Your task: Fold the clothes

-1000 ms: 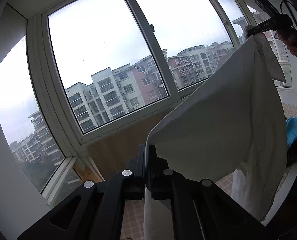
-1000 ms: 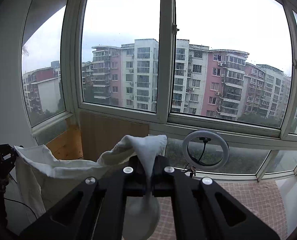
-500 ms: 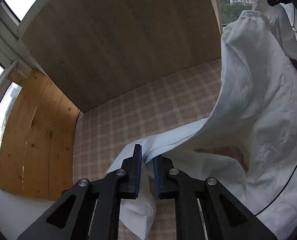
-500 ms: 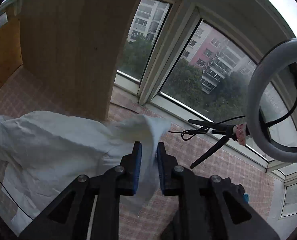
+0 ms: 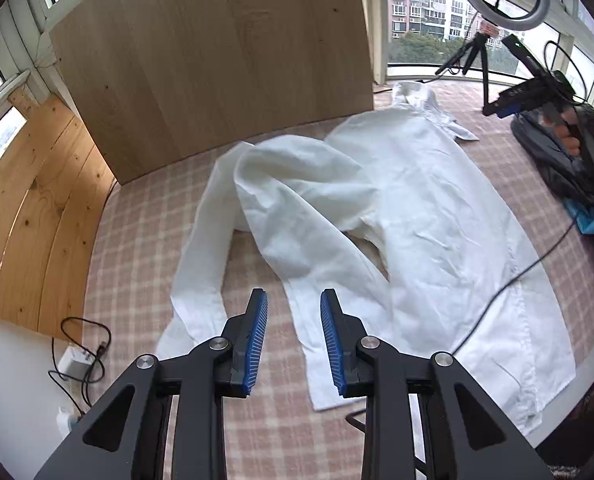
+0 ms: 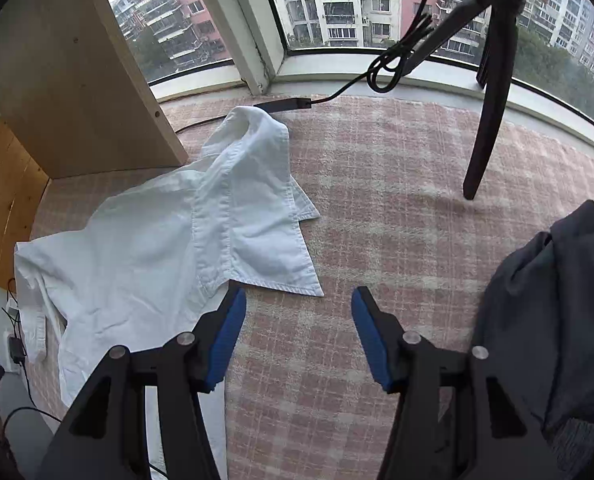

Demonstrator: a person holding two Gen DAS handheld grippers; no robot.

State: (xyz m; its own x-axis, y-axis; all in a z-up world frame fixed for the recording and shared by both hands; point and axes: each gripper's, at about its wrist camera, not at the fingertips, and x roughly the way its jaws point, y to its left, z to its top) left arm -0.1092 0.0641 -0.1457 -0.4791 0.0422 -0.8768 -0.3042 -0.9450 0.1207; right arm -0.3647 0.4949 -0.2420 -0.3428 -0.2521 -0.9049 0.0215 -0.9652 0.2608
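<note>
The white shirt (image 5: 437, 216) is thin woven cloth, and I judge it light, limp and quick to crease: it will sag from any 1 point of hold and slide a little on the checked cover (image 5: 145, 224). The stiffer parts look like the best holds: the collar (image 6: 265, 216) with its stitched edge, the cuffs and the bottom hem. A pinch at 2 matching points, such as both shoulders or both hem corners, should keep an edge straight while folding.

In the left wrist view the shirt lies spread across the middle and right of the frame, collar toward the upper right, hem toward the lower right. 1 sleeve (image 5: 297, 216) is folded over itself at the centre, and a long strip of cloth trails to the lower left. The body is fairly flat with soft wrinkles. A thin black cable (image 5: 537, 256) crosses its right side.

The left gripper (image 5: 293, 336) hovers above the sleeve end, its jaws opening with nothing between them. The right gripper (image 6: 297, 336) hangs just below the collar tip in its own view, its jaws opening wide and empty.
</note>
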